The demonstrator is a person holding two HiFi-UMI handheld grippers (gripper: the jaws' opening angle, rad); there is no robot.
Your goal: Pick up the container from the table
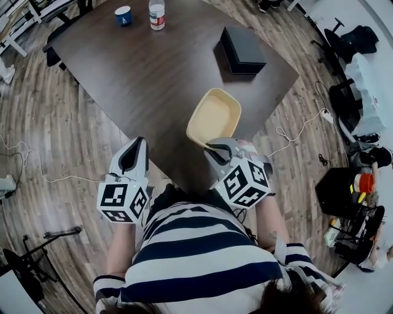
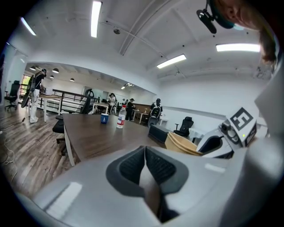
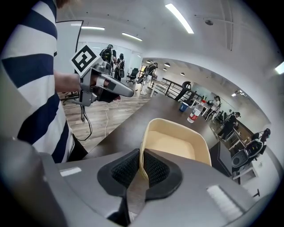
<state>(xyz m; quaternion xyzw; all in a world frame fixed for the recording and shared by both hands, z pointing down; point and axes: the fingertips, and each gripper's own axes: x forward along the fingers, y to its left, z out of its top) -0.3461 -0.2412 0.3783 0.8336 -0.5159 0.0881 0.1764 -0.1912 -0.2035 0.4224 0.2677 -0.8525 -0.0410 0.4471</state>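
Right gripper [image 3: 141, 166] pinches the cream container's [image 3: 177, 128] near rim, its only thin grab point, at the table's [image 1: 141, 73] near edge; left gripper [image 2: 145, 166] closed, empty, spare.

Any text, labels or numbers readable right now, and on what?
Nothing legible.
Bottle label: too small to read.
Blue cup: any print too small to tell.
Marker cubes: square patterns only, no words.
Container: no print visible.
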